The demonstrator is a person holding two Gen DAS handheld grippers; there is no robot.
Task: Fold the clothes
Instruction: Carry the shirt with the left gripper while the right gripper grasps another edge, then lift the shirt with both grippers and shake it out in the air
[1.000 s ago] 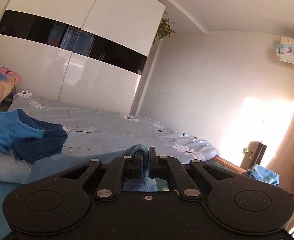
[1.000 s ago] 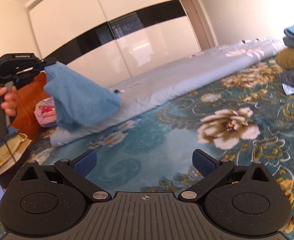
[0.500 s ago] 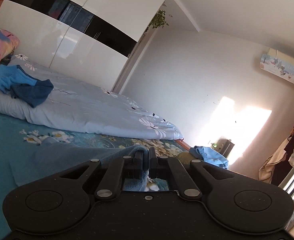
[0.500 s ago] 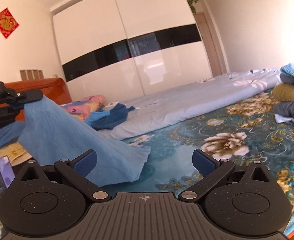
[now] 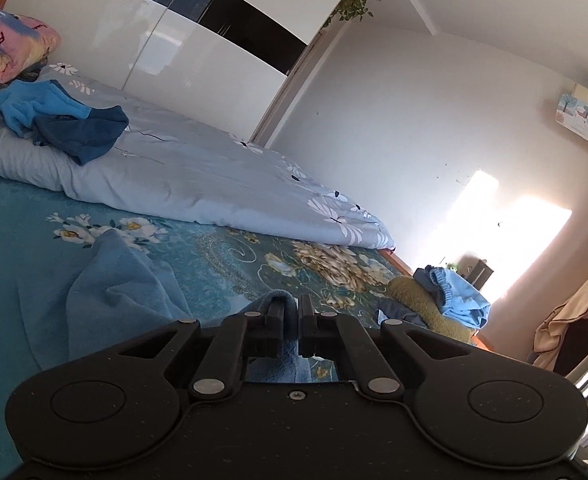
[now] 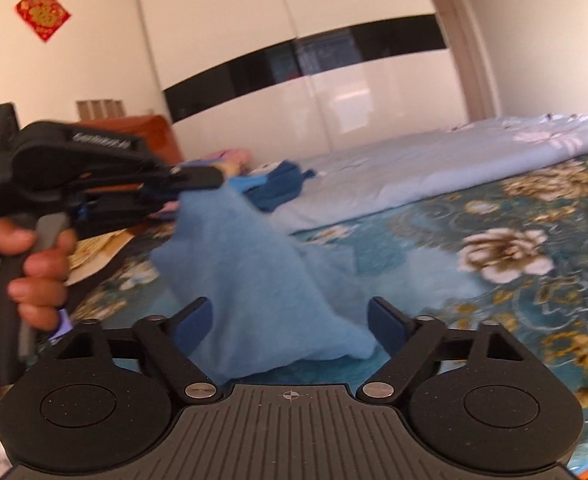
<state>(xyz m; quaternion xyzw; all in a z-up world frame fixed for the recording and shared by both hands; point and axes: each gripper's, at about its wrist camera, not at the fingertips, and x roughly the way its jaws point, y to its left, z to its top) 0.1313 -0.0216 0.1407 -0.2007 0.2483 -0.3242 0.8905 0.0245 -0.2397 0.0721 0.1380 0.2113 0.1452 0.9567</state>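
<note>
A light blue garment (image 6: 269,280) hangs from my left gripper (image 5: 290,314), which is shut on its upper edge; the cloth (image 5: 121,284) trails down onto the teal floral bedspread (image 5: 233,256). In the right wrist view the left gripper (image 6: 209,178) is held by a hand (image 6: 41,268) at the left, lifting the garment. My right gripper (image 6: 289,320) stands open with blue pads (image 6: 191,322), just in front of the garment's lower corner, nothing between its fingers.
A folded grey-blue floral quilt (image 5: 197,176) lies along the bed's far side with a blue and navy clothes pile (image 5: 57,120) on it. A stack of folded clothes (image 5: 442,300) sits at the bed's foot. White wardrobe (image 6: 314,92) behind; wooden headboard (image 6: 149,136).
The left gripper swung lower and nearer the right gripper, still holding the garment, which now drapes across the bedspread. The right gripper came up close to the cloth's lower corner.
</note>
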